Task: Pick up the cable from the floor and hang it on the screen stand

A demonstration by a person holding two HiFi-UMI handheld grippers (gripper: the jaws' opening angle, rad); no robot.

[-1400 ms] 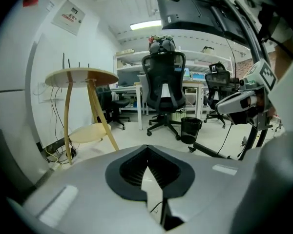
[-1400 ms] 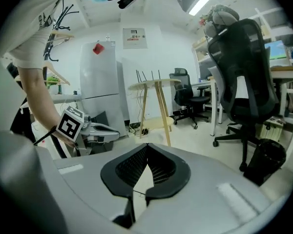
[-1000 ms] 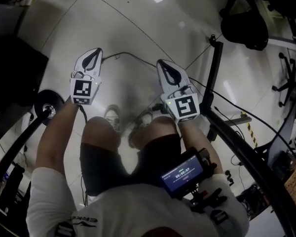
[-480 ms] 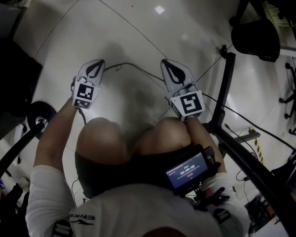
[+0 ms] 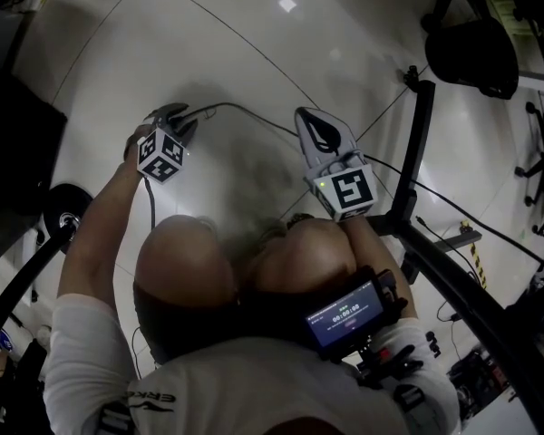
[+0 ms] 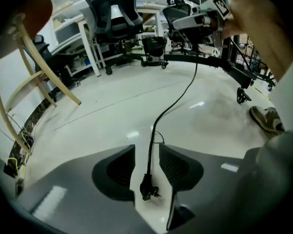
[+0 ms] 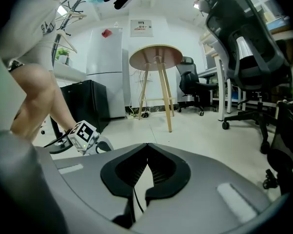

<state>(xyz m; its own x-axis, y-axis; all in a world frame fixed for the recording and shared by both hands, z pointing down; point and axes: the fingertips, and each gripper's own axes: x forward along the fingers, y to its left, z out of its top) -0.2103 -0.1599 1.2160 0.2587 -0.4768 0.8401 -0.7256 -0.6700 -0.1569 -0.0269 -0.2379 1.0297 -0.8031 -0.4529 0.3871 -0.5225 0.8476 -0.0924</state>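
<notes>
Hemmed at left by a black disc-shaped foot (image 5: 65, 214) with its slanting pole, and at right by the black tubular screen stand (image 5: 415, 143); between them, open glossy white floor (image 5: 254, 34). Low at left, the left gripper (image 5: 174, 116), jaws just swung apart, with the plug end of the thin black cable (image 6: 147, 186) lying on the floor between them, ungripped. From there, running far and rightward along the floor toward the right gripper (image 5: 305, 116), jaws closed tip to tip.
</notes>
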